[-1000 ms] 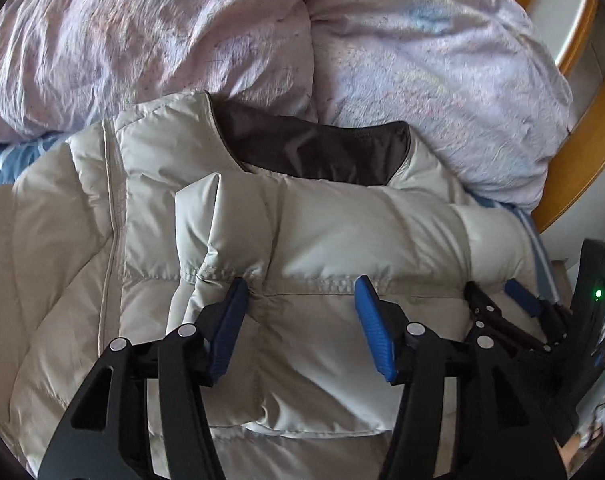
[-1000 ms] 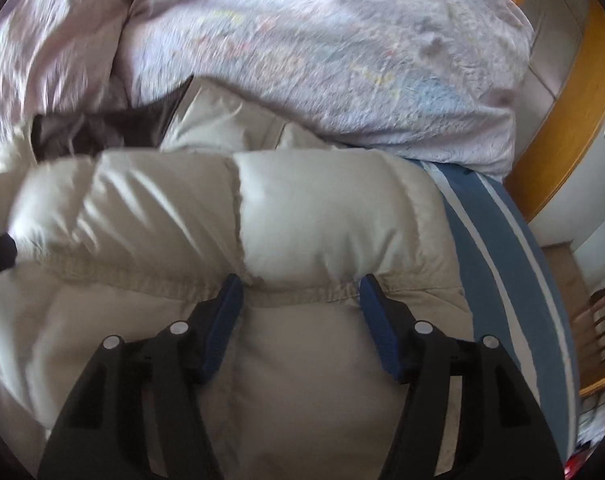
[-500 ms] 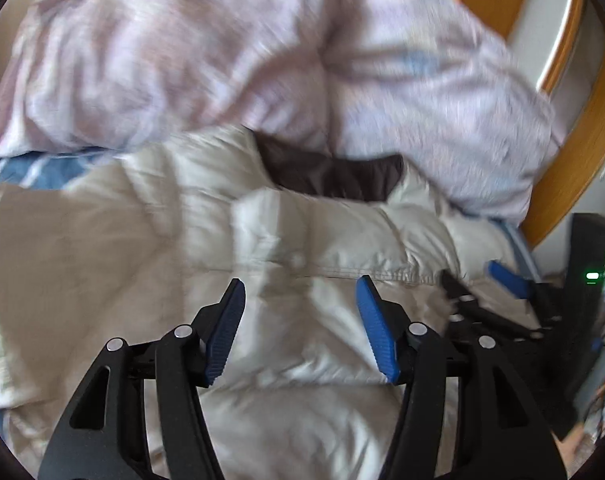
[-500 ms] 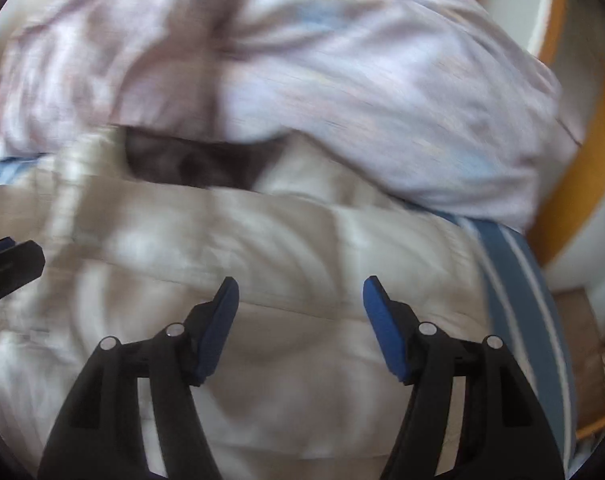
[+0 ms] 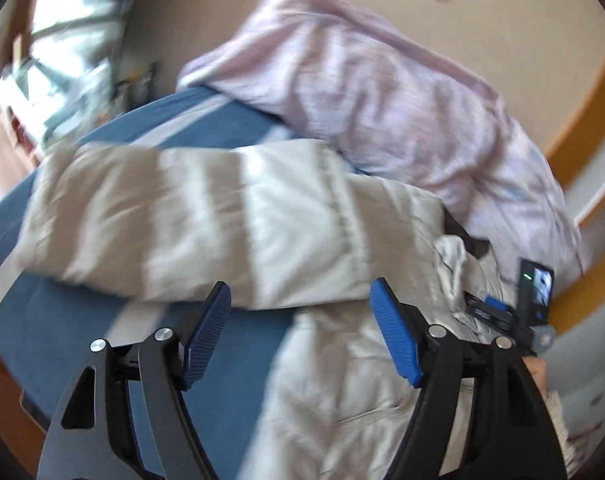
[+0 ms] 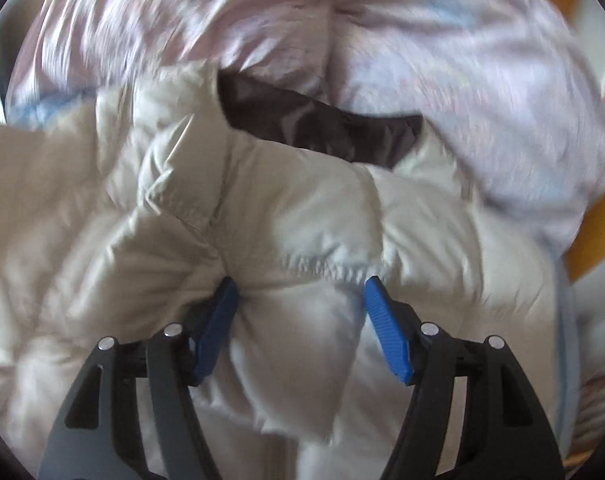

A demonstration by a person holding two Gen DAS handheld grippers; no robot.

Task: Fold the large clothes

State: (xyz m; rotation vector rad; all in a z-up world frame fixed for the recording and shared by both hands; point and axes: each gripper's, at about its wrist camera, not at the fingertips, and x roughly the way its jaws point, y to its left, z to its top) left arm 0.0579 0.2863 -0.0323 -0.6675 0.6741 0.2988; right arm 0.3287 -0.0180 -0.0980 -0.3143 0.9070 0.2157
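A cream puffer jacket with a dark brown collar lining lies on a bed. One sleeve is folded across its chest, the cuff end at the left. My right gripper is open and pushed down onto the chest seam below the collar, puffy fabric bulging between its pads. In the left wrist view the other sleeve stretches out to the left over the blue striped sheet. My left gripper hovers just short of it, its jaws opening and nothing between them. The right gripper shows small at the far right.
A crumpled pale pink duvet is heaped behind the jacket, touching the collar. An orange wooden bed frame curves along the right. A bright window area lies beyond the bed's left edge. A hand holds the right gripper.
My left gripper swung left, off the folded sleeve and over to the outstretched one, and its jaws widened. My right gripper slid left along the seam to below the collar.
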